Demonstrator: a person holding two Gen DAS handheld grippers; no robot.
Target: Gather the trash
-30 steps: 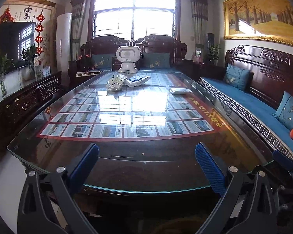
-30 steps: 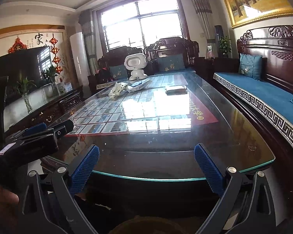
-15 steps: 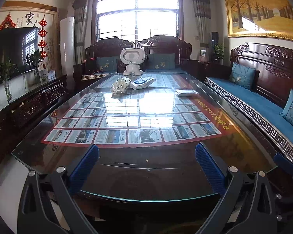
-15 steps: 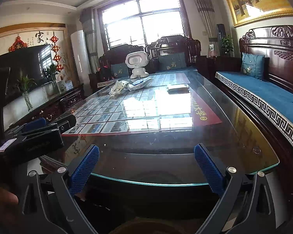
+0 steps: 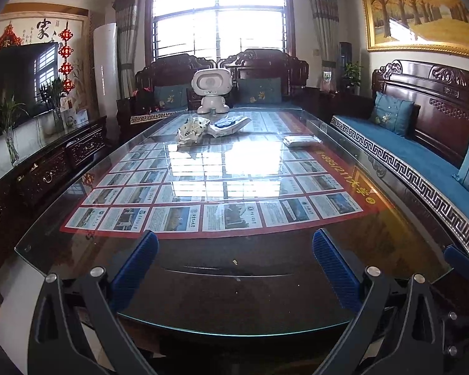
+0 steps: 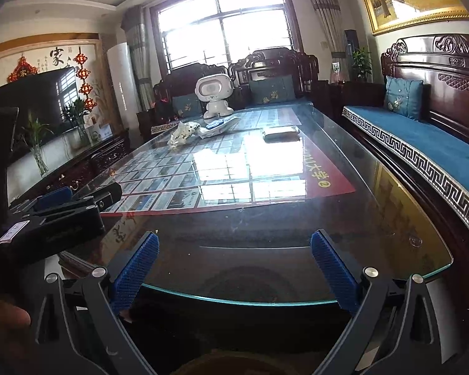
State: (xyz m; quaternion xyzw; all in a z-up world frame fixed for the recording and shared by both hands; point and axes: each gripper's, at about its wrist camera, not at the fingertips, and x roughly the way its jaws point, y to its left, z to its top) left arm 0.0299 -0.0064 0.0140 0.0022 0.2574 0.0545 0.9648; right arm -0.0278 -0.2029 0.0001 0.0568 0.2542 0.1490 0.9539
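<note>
A crumpled white wrapper (image 5: pixel 192 129) (image 6: pixel 181 134) lies at the far end of the long glass-topped table (image 5: pixel 234 268) (image 6: pixel 265 225). A blue-and-white packet (image 5: pixel 229 124) (image 6: pixel 217 126) lies right of it, and a flat white pack (image 5: pixel 300 140) (image 6: pixel 279 132) farther right. My left gripper (image 5: pixel 234 261) is open and empty over the table's near edge. My right gripper (image 6: pixel 234 261) is open and empty at the near edge, to the right of the left one, whose body (image 6: pixel 56 215) shows at the left of the right wrist view.
A white toy robot (image 5: pixel 212 90) stands at the table's far end. Carved wooden sofas with blue cushions (image 5: pixel 406 156) line the right and far sides. A dark cabinet (image 5: pixel 47 168) with vases and a TV runs along the left. A poster lies under the glass.
Both grippers have moved forward and slightly up toward the table; the near edge sits lower in both views. Both stay open.
</note>
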